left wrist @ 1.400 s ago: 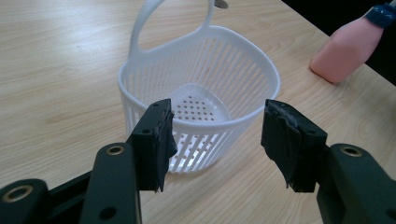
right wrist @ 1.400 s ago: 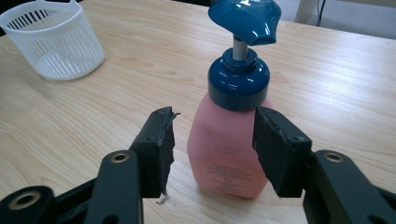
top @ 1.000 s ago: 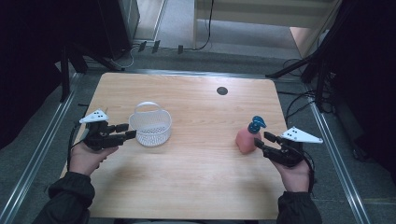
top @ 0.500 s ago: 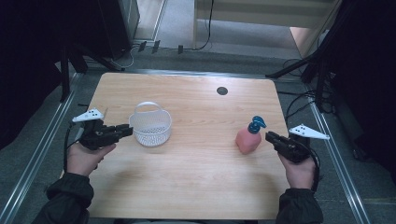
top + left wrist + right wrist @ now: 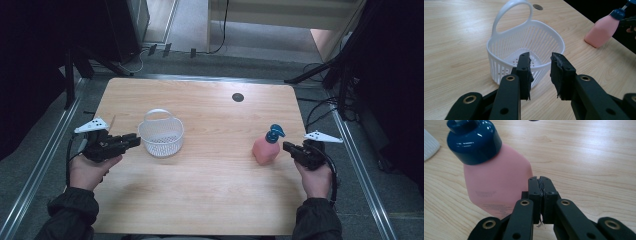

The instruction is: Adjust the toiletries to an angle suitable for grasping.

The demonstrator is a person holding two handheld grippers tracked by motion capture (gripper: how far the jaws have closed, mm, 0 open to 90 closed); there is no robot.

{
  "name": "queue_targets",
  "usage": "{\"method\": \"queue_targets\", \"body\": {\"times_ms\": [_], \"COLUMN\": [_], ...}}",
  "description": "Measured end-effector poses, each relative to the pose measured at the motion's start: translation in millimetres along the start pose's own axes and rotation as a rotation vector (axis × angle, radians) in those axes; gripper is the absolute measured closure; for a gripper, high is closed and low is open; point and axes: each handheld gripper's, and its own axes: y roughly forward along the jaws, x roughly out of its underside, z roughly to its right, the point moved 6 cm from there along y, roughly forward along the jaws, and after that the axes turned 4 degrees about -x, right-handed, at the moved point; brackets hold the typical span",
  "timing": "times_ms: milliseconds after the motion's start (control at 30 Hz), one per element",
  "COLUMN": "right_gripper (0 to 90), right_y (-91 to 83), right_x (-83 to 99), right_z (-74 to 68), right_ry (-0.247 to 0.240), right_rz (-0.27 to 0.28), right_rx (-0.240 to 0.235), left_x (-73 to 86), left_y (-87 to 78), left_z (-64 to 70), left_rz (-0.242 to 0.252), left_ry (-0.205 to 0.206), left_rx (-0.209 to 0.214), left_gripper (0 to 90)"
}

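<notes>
My left gripper (image 5: 131, 140) sits low over the desk (image 5: 210, 195), its fingers (image 5: 525, 72) spread apart with nothing between them. They aim at the basket (image 5: 161, 135), which stands upright on the left half of the desk, just beyond my fingertips. In the left gripper view the near rim of the basket (image 5: 524, 55) shows through the gap between my fingers, close but not touched. Its loop handle rises on the far side, and the slotted walls enclose a bare perforated floor.

My right gripper (image 5: 288, 147) lies at the right side of the desk, its fingers (image 5: 535, 192) pressed together on themselves, pinching nothing. The bottle (image 5: 266, 147) stands just beside their tips, on the right half of the desk, well apart from the basket. It is pink with a dark blue pump top. In the right gripper view the bottle (image 5: 496, 182) leans across the left of the frame, its side right up against my shut fingers; I cannot tell whether they actually touch it.

A small dark round disc (image 5: 238, 97) sits in the desk surface near the far edge, away from both grippers
</notes>
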Motion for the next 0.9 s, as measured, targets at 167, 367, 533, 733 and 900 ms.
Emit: {"method": "queue_targets", "body": {"times_ms": [167,367,533,733,900], "right_gripper": [88.8,89.9,90.0,90.0,90.0], "right_y": [4.5,6.9,7.5,8.2,9.6], "right_x": [0.1,0.1,0.1,0.2,-0.6], "right_z": [-3.3,-4.6,-4.8,-5.0,-5.5], "right_ry": [-0.011,-0.017,-0.015,-0.011,-0.01], "right_rz": [-0.018,-0.029,-0.028,-0.026,-0.024], "right_rx": [-0.006,-0.004,-0.002,-0.001,0.002], "left_x": [1.4,2.7,3.0,3.6,3.8], "left_y": [-1.3,-1.4,-1.0,0.1,0.4], "left_z": [-1.6,-1.7,-2.0,-1.9,-1.1], "left_rz": [0.004,-0.005,-0.007,-0.013,-0.016], "left_ry": [-0.003,-0.002,0.001,-0.004,-0.003], "left_rx": [-0.007,-0.008,-0.011,-0.01,-0.009], "left_gripper": [68.3,67.8,67.4,67.0,67.4]}}
